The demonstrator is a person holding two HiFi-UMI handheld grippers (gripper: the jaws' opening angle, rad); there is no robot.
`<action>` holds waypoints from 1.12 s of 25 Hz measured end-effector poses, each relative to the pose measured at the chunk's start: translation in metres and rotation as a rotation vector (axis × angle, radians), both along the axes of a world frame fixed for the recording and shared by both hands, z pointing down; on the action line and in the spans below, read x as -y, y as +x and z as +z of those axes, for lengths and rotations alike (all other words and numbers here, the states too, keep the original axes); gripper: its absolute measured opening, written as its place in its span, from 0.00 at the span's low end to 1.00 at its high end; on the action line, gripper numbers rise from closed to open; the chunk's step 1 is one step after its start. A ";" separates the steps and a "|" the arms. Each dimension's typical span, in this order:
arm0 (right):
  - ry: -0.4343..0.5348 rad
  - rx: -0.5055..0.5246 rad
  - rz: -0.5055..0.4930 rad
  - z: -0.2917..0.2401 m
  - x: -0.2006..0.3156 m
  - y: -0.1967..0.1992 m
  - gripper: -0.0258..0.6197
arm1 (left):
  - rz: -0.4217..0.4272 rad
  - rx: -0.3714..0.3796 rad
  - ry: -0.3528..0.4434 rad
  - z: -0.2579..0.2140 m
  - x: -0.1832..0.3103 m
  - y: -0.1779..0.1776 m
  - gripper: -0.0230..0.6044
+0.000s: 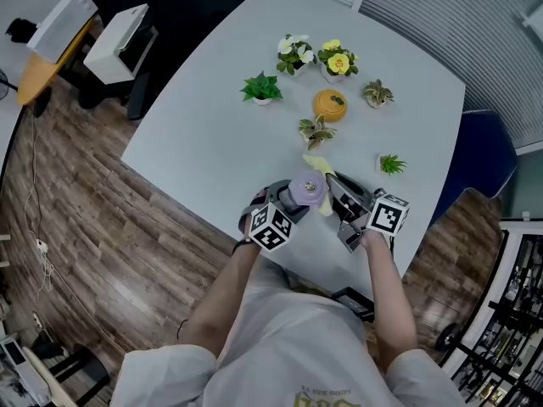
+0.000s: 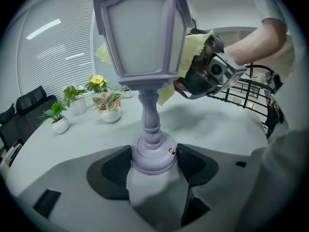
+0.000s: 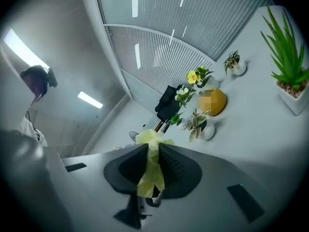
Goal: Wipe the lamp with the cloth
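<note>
A lilac lantern-shaped lamp point(image 2: 145, 37) stands upright with its round base point(image 2: 152, 154) clamped between the pads of my left gripper point(image 2: 153, 166). From above, in the head view, the lamp point(image 1: 307, 190) shows between my two grippers, the left gripper point(image 1: 284, 206) to its left. My right gripper point(image 3: 153, 170) is shut on a yellow cloth point(image 3: 151, 167). In the left gripper view that cloth point(image 2: 192, 50) lies against the right side of the lamp's head, with the right gripper point(image 2: 186, 83) behind it. The right gripper point(image 1: 333, 195) in the head view is rolled onto its side.
Several small potted plants point(image 1: 261, 88) and an orange round pot point(image 1: 330, 104) stand at the far part of the white table point(image 1: 212, 134). A spiky green plant point(image 1: 391, 164) stands near the right edge. A dark blue chair point(image 1: 475, 155) is beyond that edge.
</note>
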State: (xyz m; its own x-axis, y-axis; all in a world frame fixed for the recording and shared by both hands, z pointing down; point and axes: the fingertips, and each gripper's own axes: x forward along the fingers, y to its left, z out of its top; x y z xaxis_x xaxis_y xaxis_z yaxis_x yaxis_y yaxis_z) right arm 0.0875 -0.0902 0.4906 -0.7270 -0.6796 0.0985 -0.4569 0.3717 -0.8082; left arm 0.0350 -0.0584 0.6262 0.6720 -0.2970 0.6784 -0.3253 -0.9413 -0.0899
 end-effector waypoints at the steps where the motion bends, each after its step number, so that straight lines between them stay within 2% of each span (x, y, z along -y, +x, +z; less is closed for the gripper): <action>1: 0.000 0.005 -0.004 0.001 0.002 -0.001 0.16 | 0.000 0.000 0.000 0.000 0.000 0.000 0.53; 19: -0.029 0.074 -0.035 0.002 0.023 -0.013 0.16 | 0.001 -0.002 0.008 0.002 0.001 0.000 0.53; 28: -0.043 0.138 -0.087 0.001 0.030 -0.022 0.16 | 0.001 -0.004 0.011 0.001 0.000 0.000 0.53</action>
